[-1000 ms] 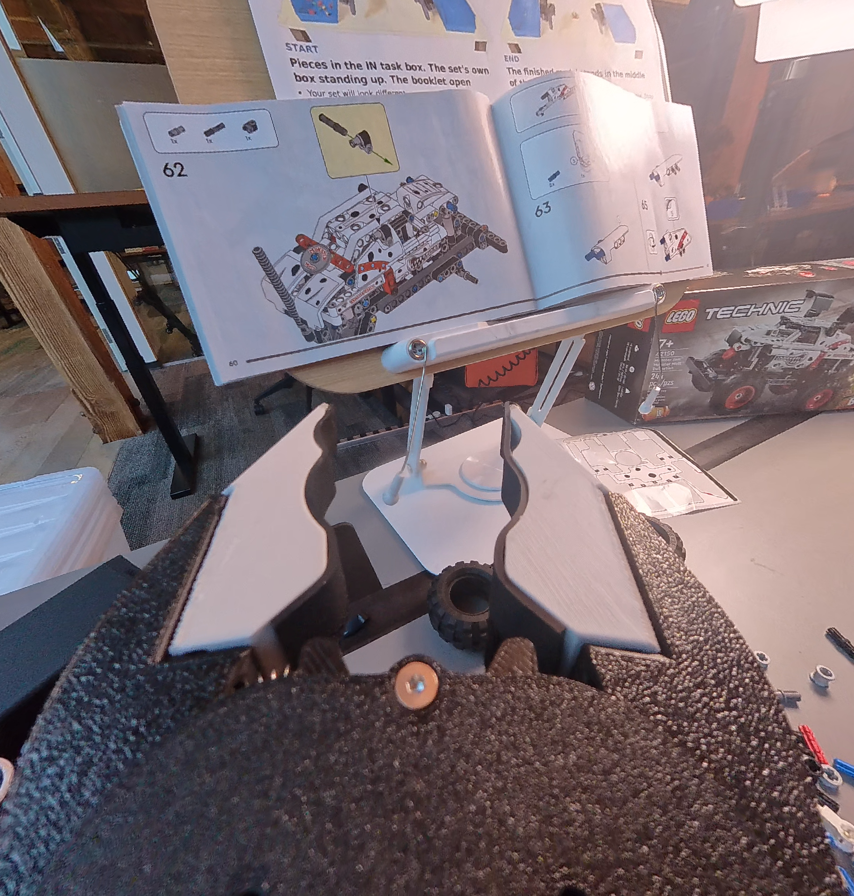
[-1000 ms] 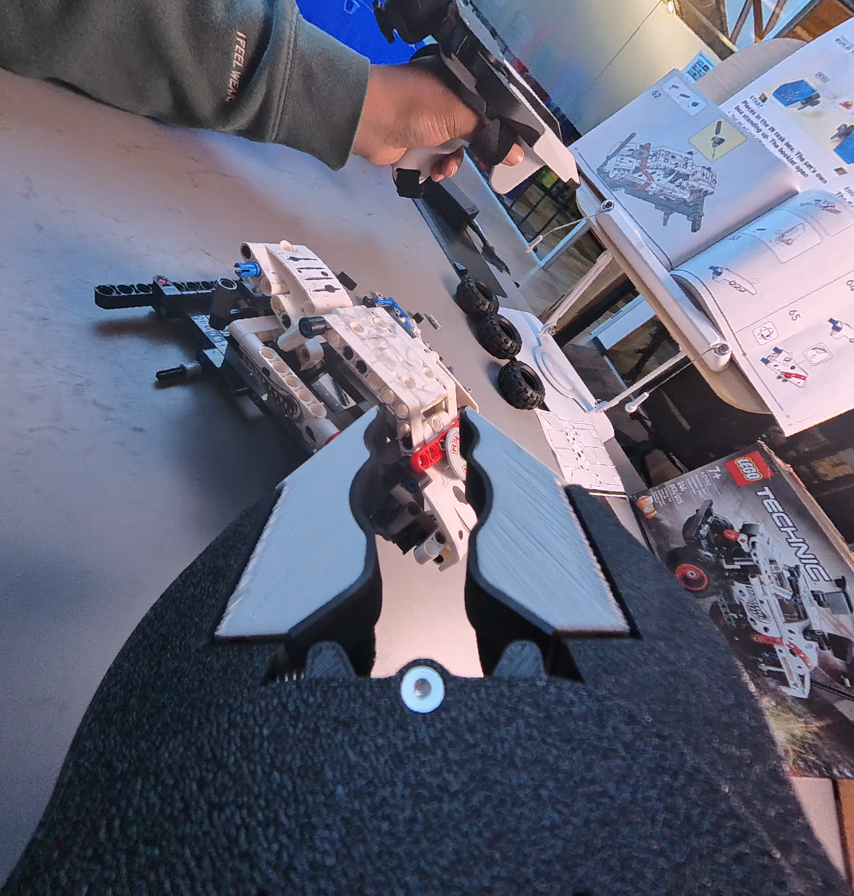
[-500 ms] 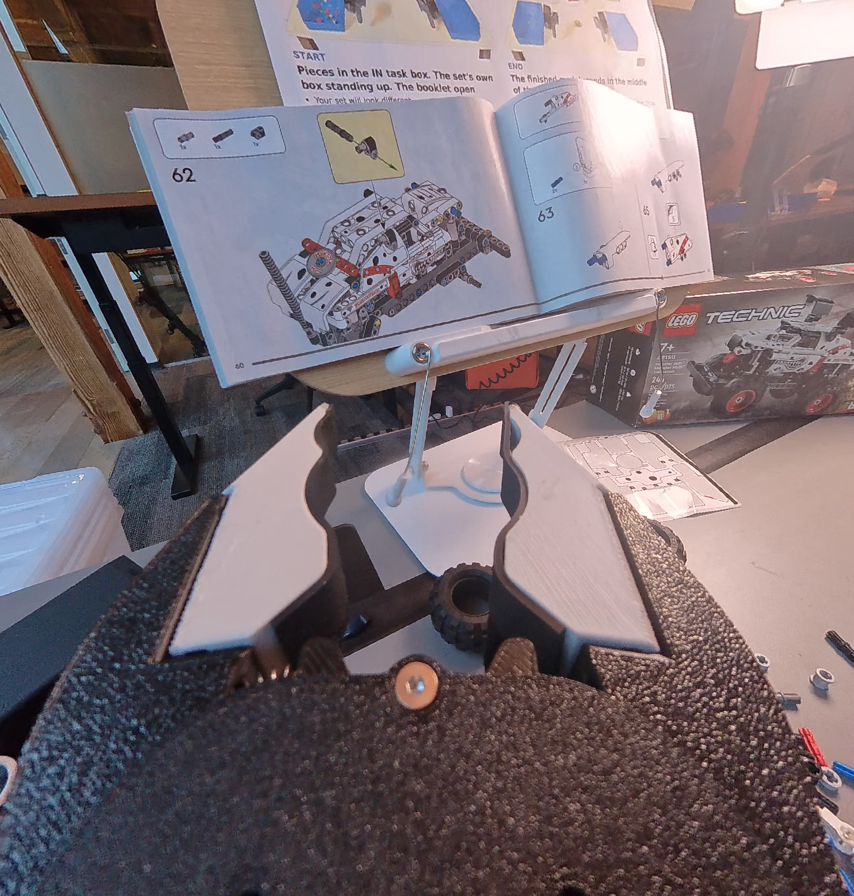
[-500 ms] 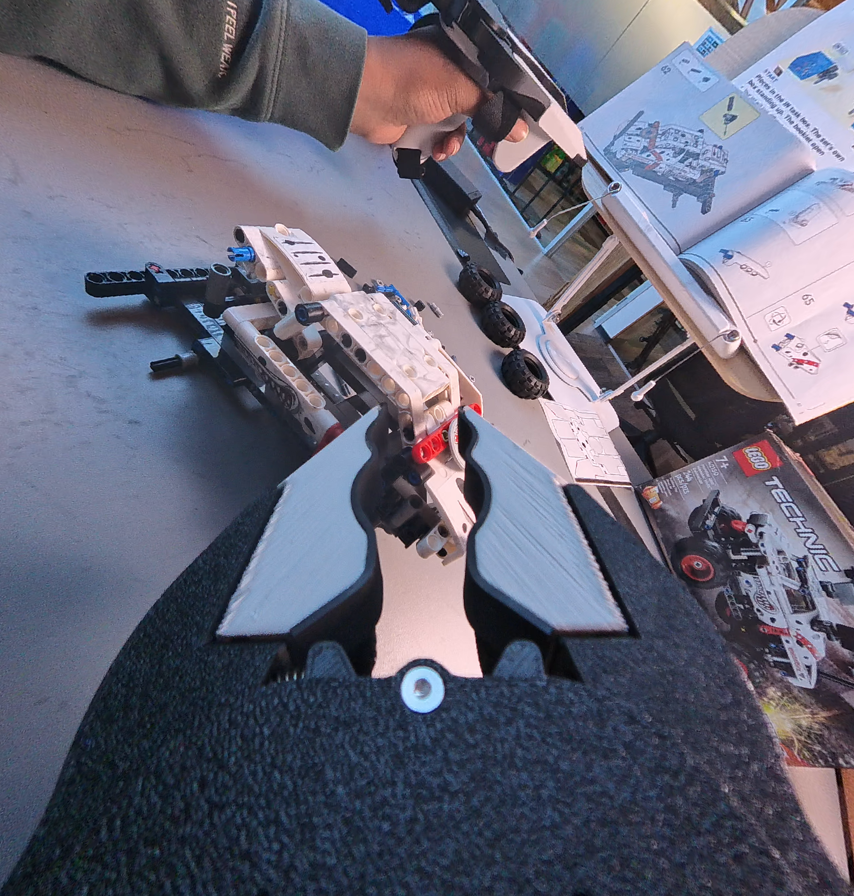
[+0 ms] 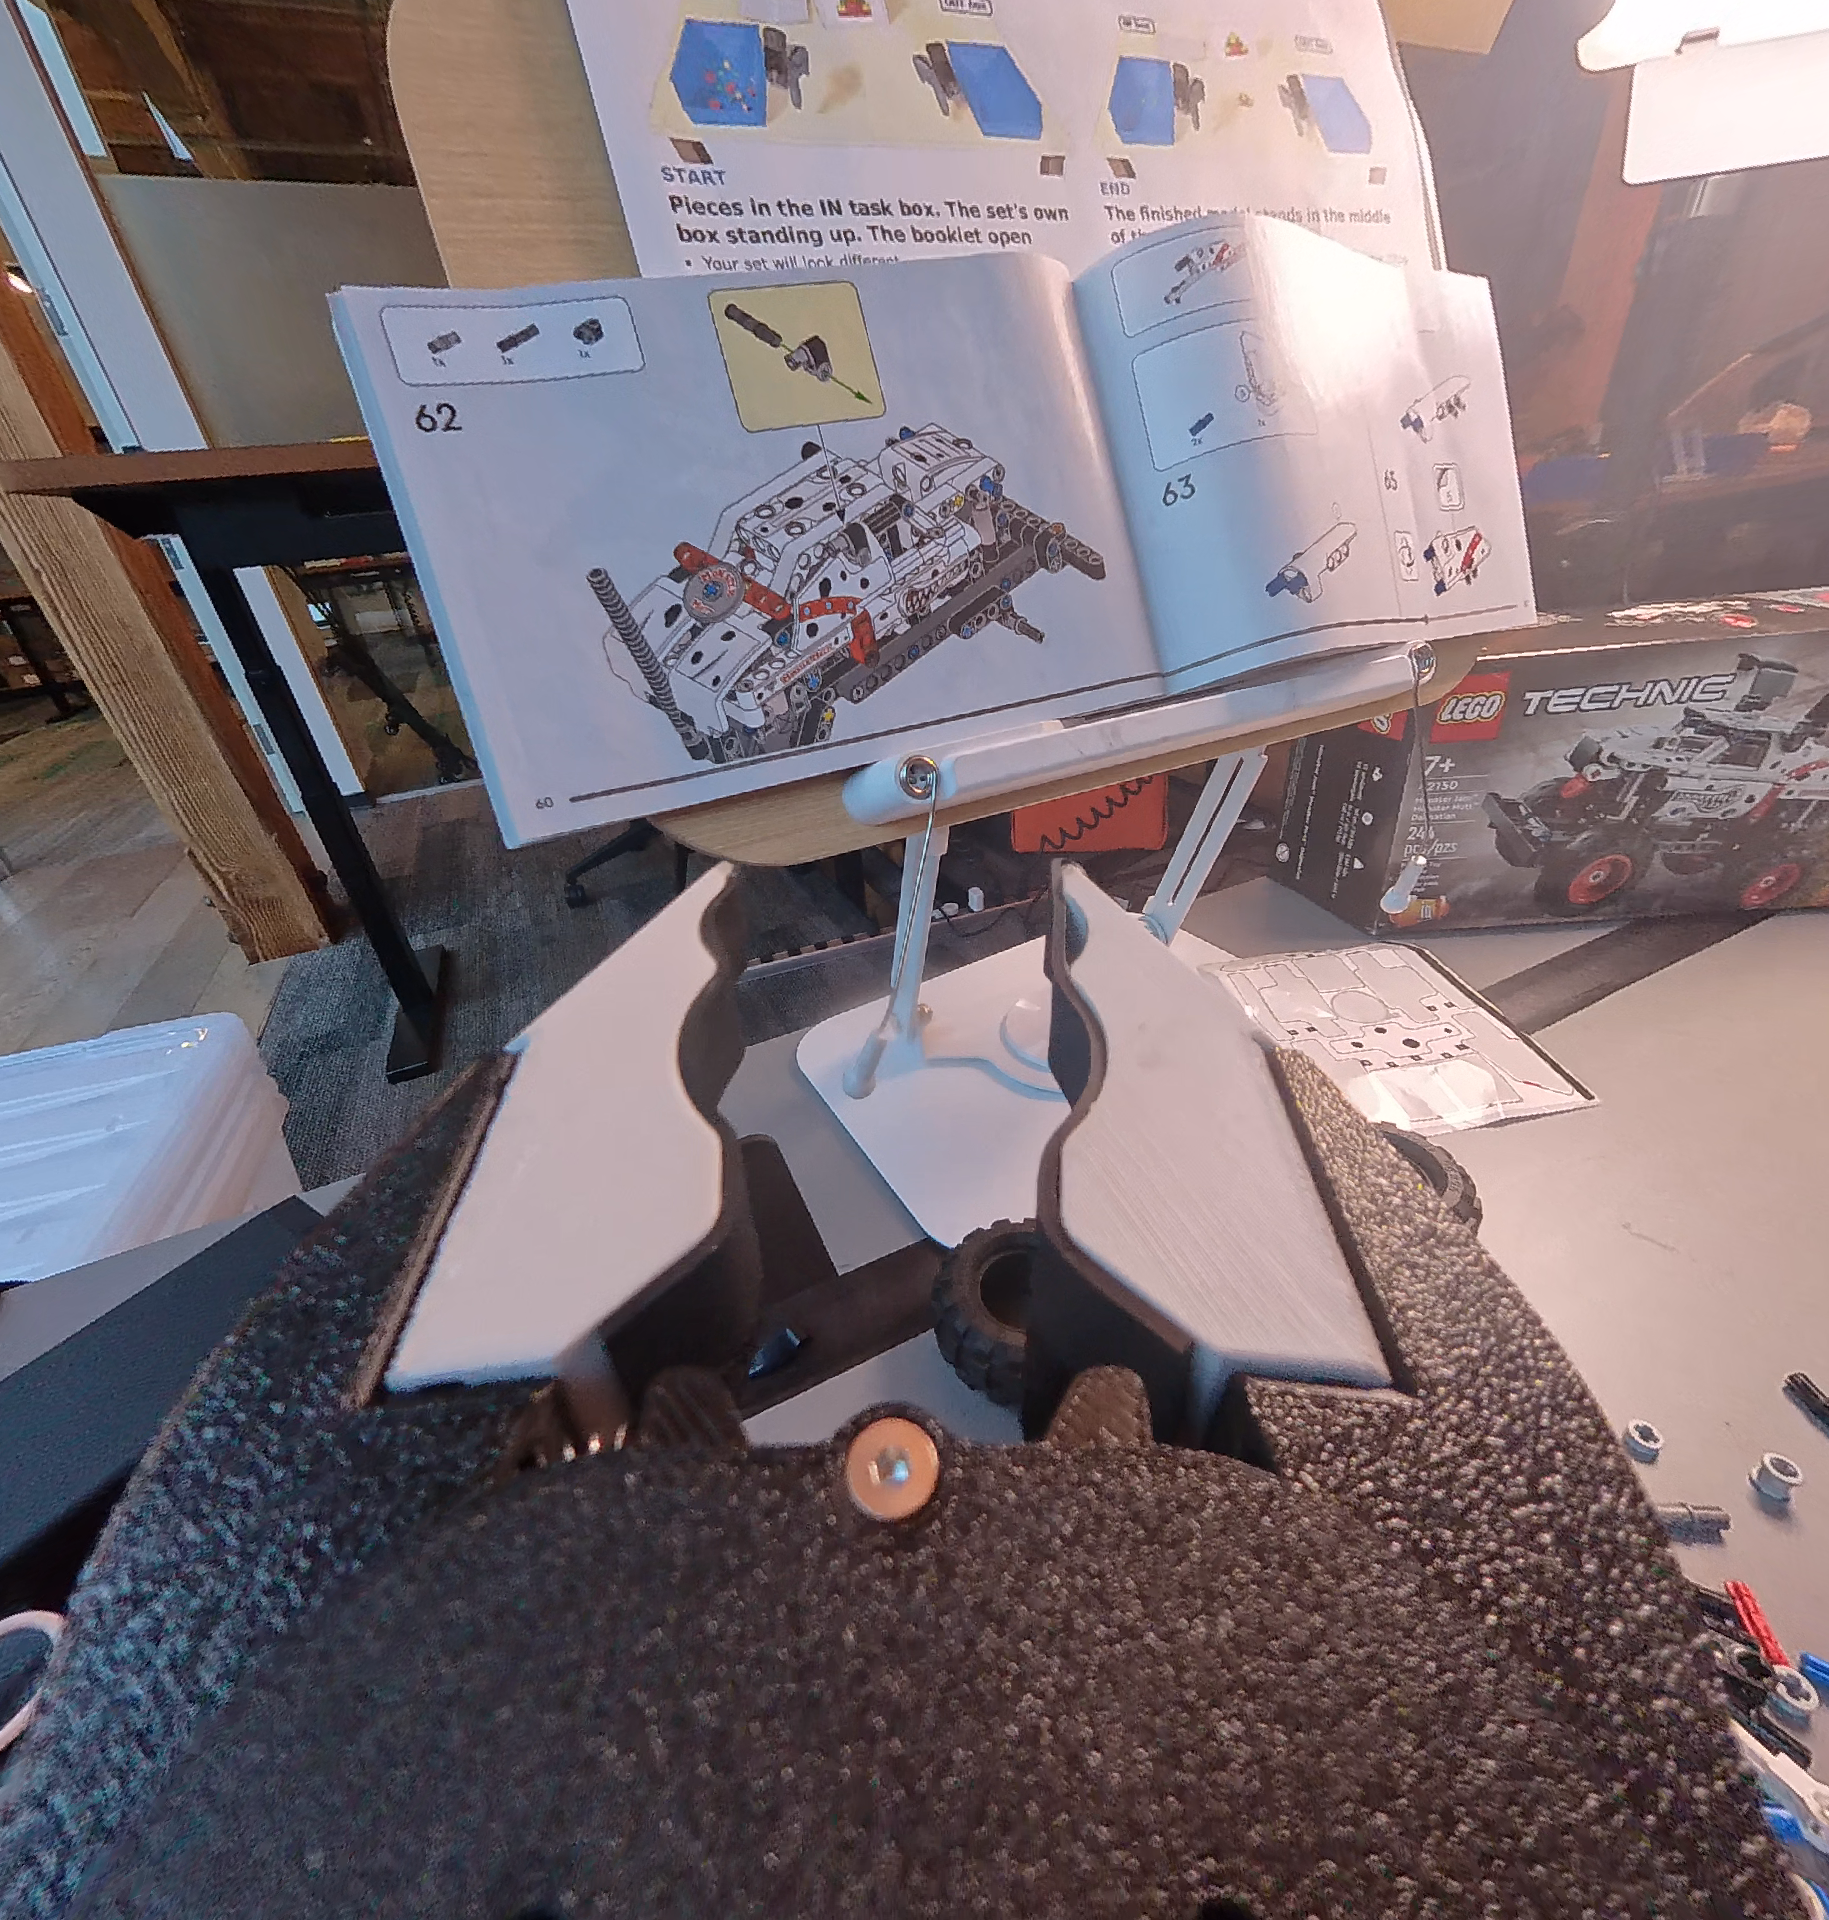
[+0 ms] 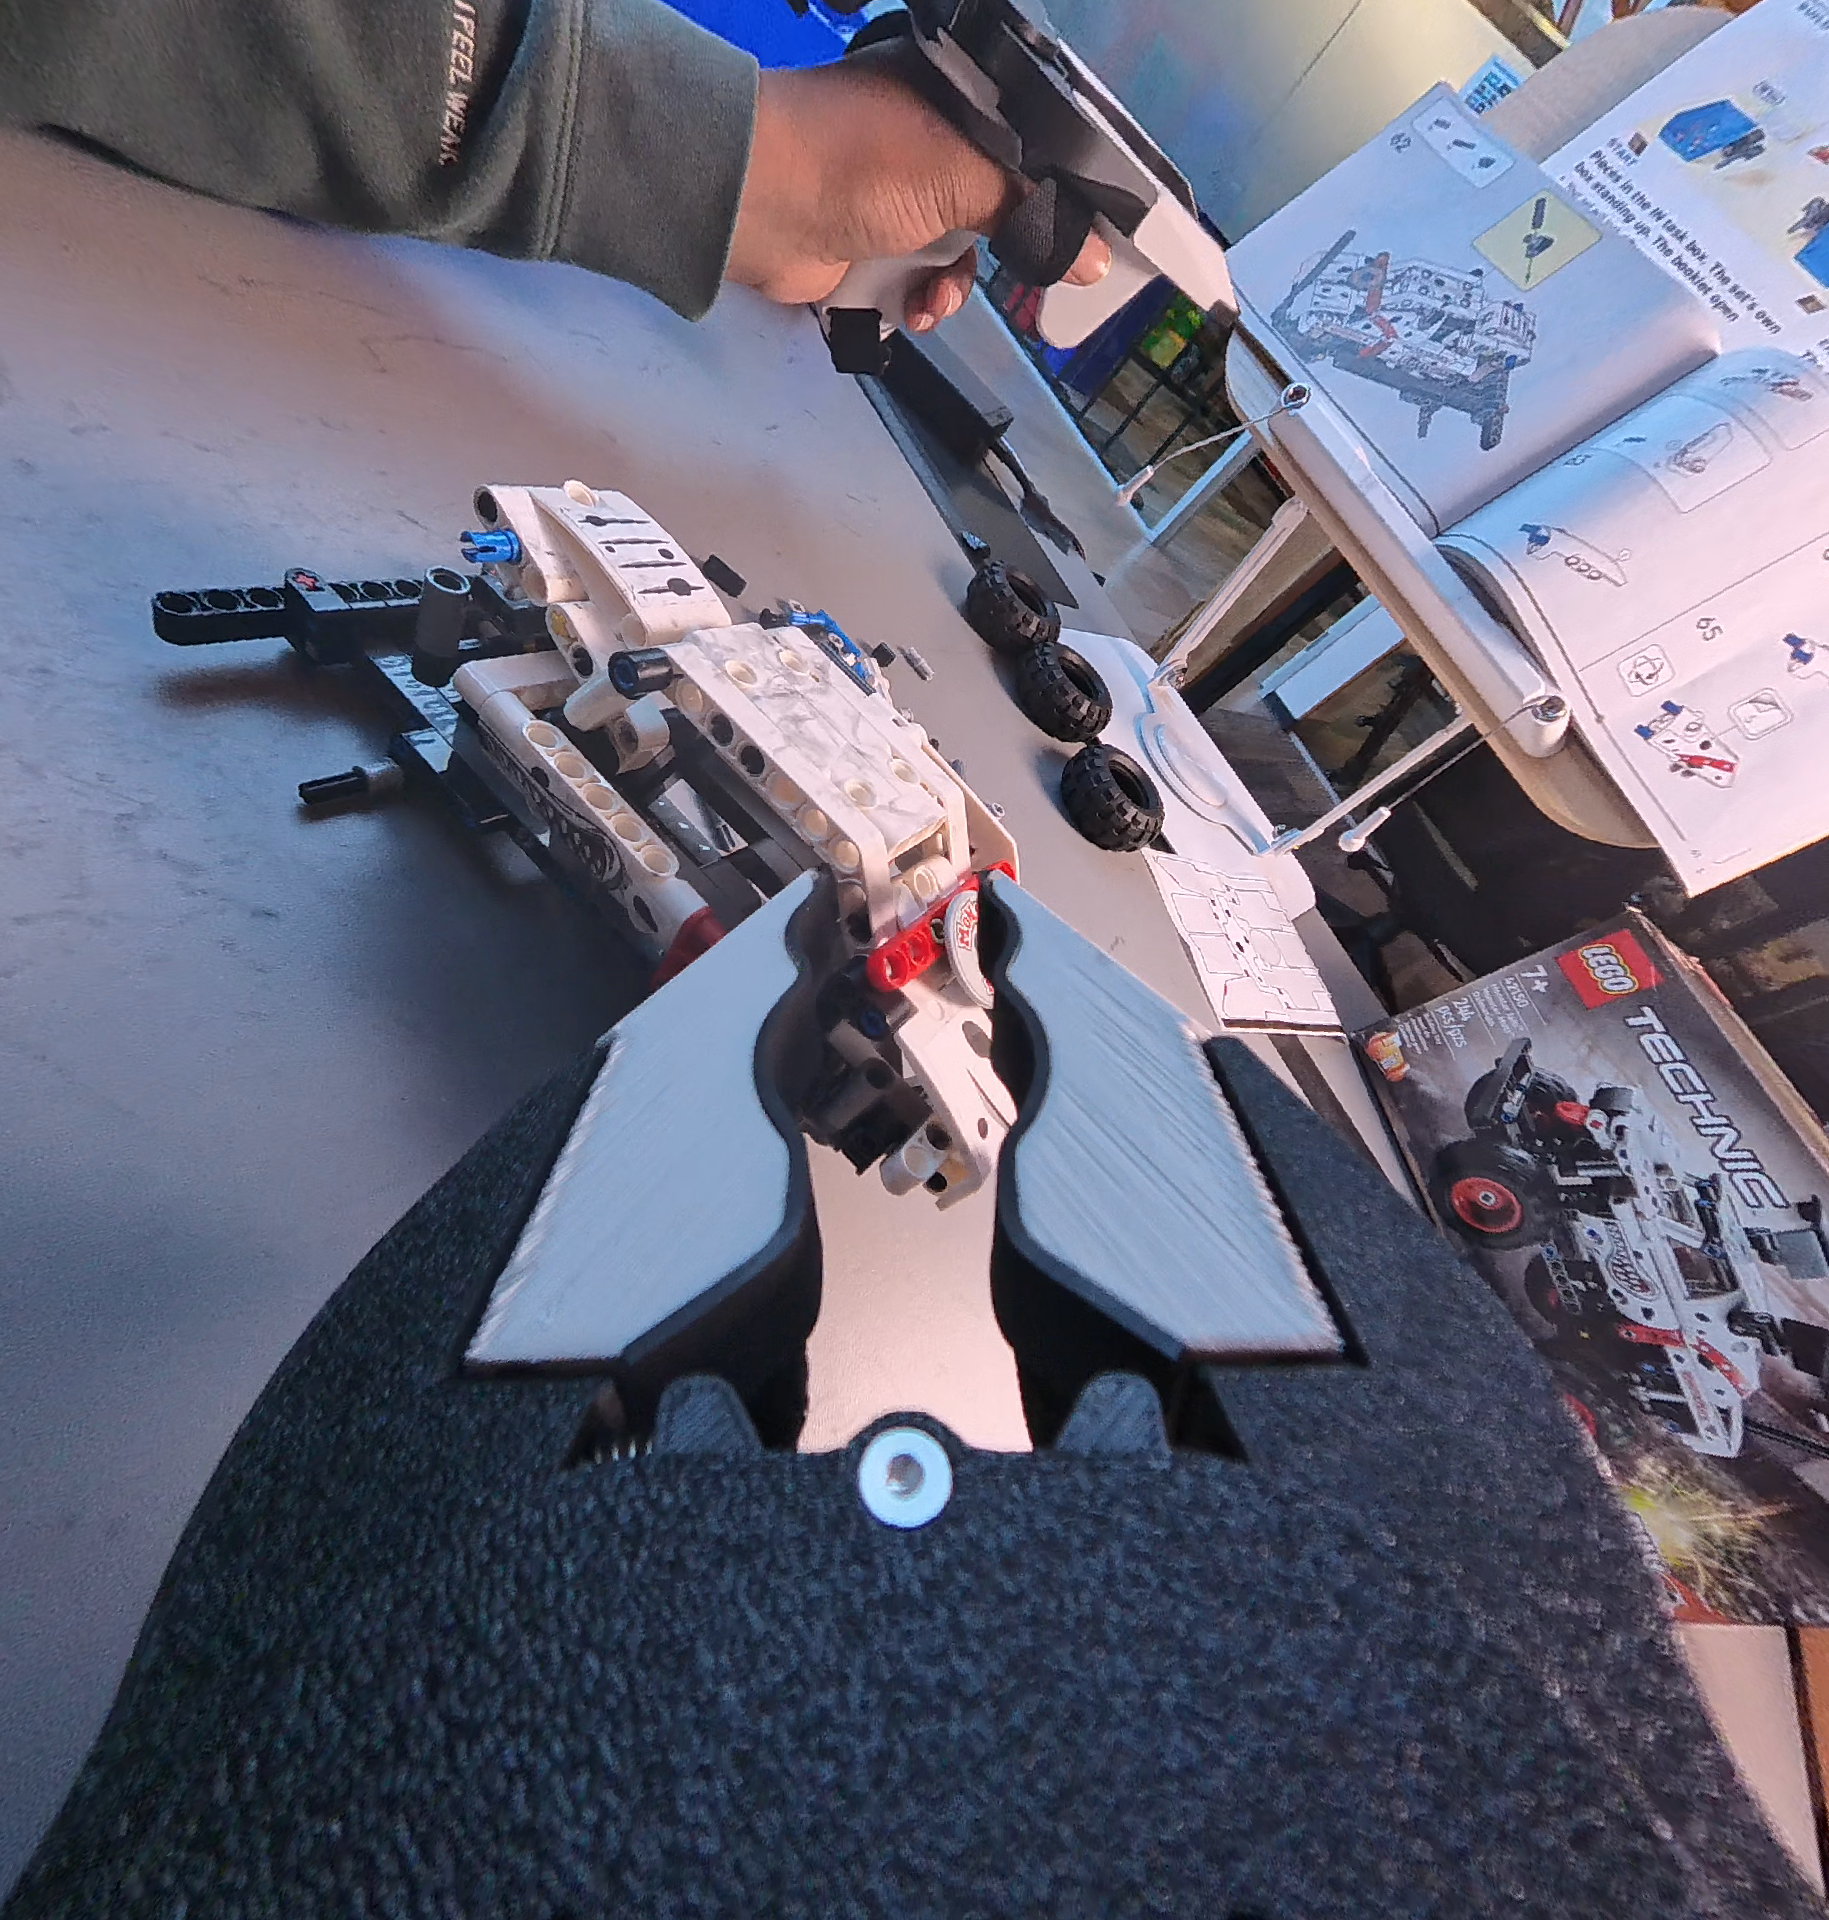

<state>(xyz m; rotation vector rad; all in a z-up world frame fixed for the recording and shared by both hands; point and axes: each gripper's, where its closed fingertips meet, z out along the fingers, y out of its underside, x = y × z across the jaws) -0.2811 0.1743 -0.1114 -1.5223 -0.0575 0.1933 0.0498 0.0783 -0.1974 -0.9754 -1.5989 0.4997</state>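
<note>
My right gripper (image 6: 902, 888) is shut on the near end of a white, black and red brick vehicle model (image 6: 744, 727), whose far end lies on the grey table (image 6: 214, 935). My left gripper (image 5: 894, 904) is open and empty, held above the table's far edge. A black tyre (image 5: 988, 1309) lies on the table below it, by the right finger. In front of it an open instruction booklet (image 5: 785, 540) rests on a white stand (image 5: 941, 1122). In the right wrist view a hand holds the left gripper (image 6: 1045, 187) beyond the model. Three black tyres (image 6: 1068, 691) lie in a row by the stand.
The set's box (image 5: 1616, 769) lies at the back right, also in the right wrist view (image 6: 1637, 1226). A sticker sheet (image 5: 1388, 1039) lies before it. Small loose pieces (image 5: 1772, 1475) lie at the right. A white bin (image 5: 89, 1122) and a black block (image 5: 110, 1382) are at the left. Some 35 cm of space lies between my two pairs of fingers.
My right gripper has shifted slightly with the model still in it. My left gripper has drifted a little and stays open.
</note>
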